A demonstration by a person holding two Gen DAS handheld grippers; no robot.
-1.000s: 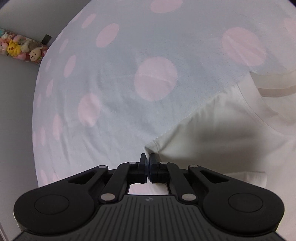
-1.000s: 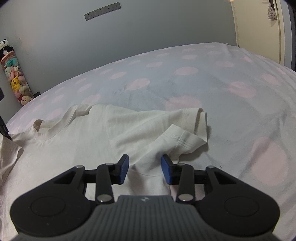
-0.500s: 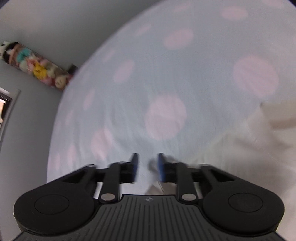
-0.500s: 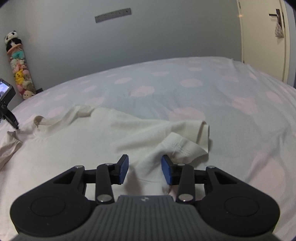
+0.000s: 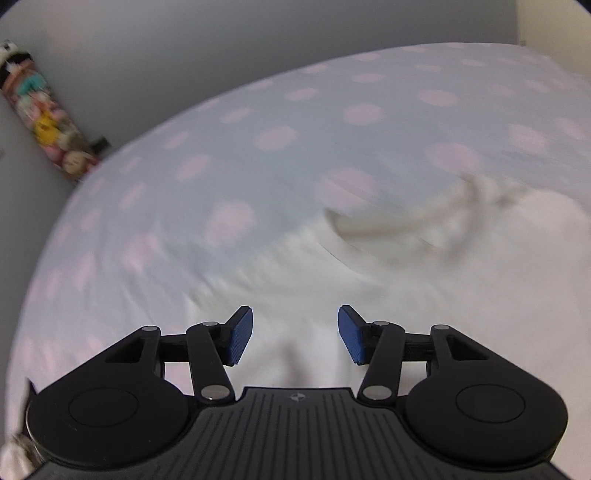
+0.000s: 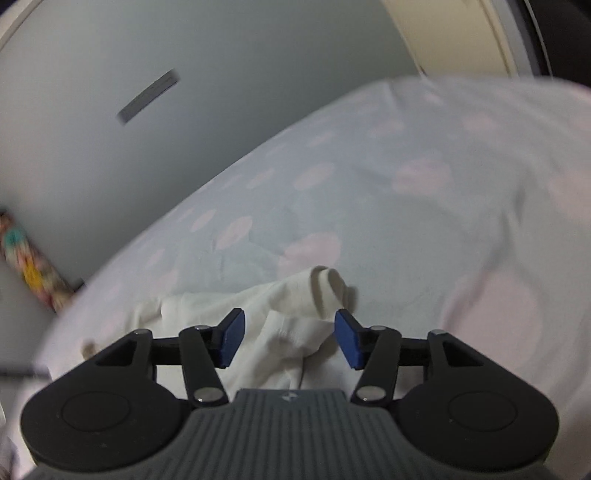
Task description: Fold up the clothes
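A white T-shirt [image 5: 424, 266] lies on the bed, blurred by motion in the left wrist view. My left gripper [image 5: 295, 332] hangs above its near part; its jaws are opening and nothing is pinched between the blue pads [image 5: 240, 334]. In the right wrist view the same T-shirt [image 6: 280, 314] shows with a folded sleeve [image 6: 328, 291] ahead. My right gripper [image 6: 286, 338] hovers over that cloth. Its jaws are opening too, and the pads do not press on the fabric.
The bed sheet [image 5: 258, 177] is pale blue with pink dots and fills most of both views. A hanging column of soft toys [image 5: 44, 122] stands at the left against the grey wall [image 6: 184, 55]. A cream door frame [image 6: 461, 33] is at the upper right.
My left gripper let go of the shirt's edge, opened wide and lifted and swung away. My right gripper widened and rolled, tilting its view; the sleeve lies where it was.
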